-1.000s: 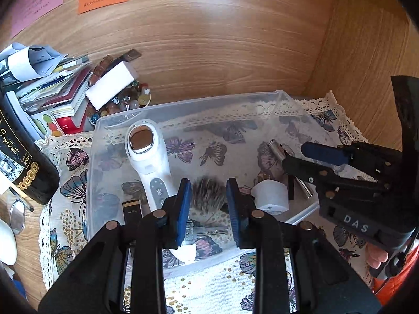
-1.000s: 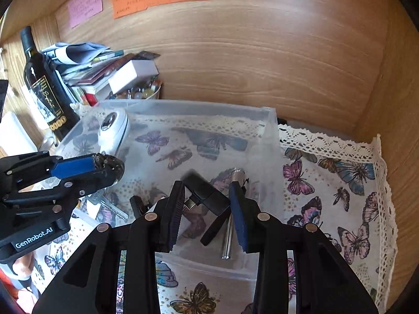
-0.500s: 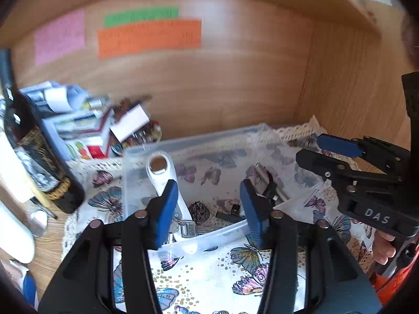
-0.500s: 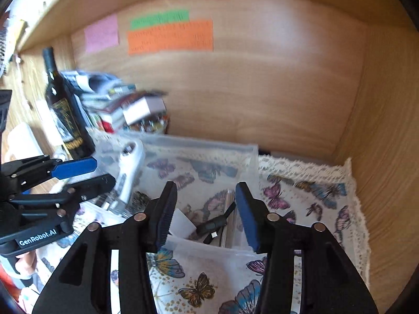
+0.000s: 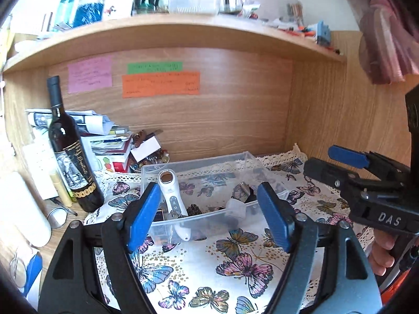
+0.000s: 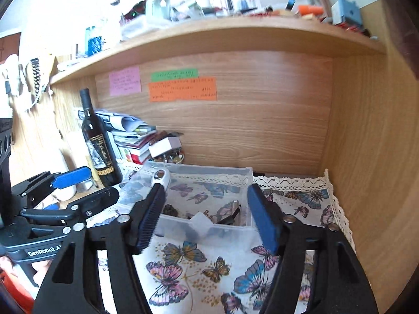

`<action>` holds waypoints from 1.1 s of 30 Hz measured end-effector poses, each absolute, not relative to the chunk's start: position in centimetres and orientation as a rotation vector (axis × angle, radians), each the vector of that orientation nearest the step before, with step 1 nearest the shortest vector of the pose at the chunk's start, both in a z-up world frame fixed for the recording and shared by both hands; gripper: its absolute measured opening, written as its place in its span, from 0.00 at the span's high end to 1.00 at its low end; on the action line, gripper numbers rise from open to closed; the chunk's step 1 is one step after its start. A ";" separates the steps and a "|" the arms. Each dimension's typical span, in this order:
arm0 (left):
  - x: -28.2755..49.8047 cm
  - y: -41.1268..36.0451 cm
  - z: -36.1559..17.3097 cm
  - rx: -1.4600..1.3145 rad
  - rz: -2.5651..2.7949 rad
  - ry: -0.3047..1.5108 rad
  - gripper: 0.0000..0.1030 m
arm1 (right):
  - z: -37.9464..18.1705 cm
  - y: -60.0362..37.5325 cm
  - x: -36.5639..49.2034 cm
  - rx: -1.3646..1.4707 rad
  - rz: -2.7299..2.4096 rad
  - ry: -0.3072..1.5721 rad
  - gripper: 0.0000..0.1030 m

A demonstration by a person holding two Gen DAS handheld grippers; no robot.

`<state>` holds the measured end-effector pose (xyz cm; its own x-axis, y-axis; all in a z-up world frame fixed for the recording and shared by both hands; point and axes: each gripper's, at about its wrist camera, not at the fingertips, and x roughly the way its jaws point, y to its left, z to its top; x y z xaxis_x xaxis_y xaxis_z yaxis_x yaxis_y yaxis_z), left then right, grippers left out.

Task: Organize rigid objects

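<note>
Left tool [image 5: 209, 217] is hanging above the butterfly-print cloth [image 5: 209, 267] with its blue pads spread wide and nothing lying between them. Seen from the left wrist, the clear plastic bin [image 5: 199, 164] is sitting on the cloth just beyond the fingertips, and it is holding a white handheld device [image 5: 171, 198] leaning along its left side, a pinecone-like piece [image 5: 194, 209], a small white block [image 5: 235, 208] and some dark bits at its right end that are too blurred to name. Off to the left a dark wine bottle [image 5: 70, 154] is standing upright on the surface, in front of a heap of papers and booklets [image 5: 99, 136], while the right tool [image 5: 337, 164] is reaching in from the right edge, well apart from the bin. Seen from the right wrist, the right tool [image 6: 207, 217] is likewise gaping wide and gripping nothing, hovering over the cloth [image 6: 209, 267] at the bin's [image 6: 209, 168] near wall. A metal cylinder [image 6: 230, 208] is lying among the things inside. Coloured notes [image 6: 180, 89] are sticking to the wooden back panel, and the left tool [image 6: 86, 185] is showing at the left.
</note>
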<state>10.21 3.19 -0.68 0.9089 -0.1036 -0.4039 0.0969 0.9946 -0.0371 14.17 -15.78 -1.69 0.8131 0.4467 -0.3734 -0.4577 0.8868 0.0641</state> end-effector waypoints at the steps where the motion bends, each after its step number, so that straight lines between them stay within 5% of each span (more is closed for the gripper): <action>1: 9.8 3.2 -0.6 -0.017 -0.102 0.409 0.25 | -1.7 -15.8 13.8 -0.033 0.479 0.384 0.33; 33: 6.8 3.3 0.1 -0.029 -0.079 0.332 0.15 | -1.4 -16.1 10.2 -0.024 0.491 0.323 0.26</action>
<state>6.77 3.29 0.13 0.9424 -0.0821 -0.3244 0.0725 0.9965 -0.0419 10.25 -16.11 -1.40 0.8320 0.4597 -0.3105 -0.4672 0.8825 0.0546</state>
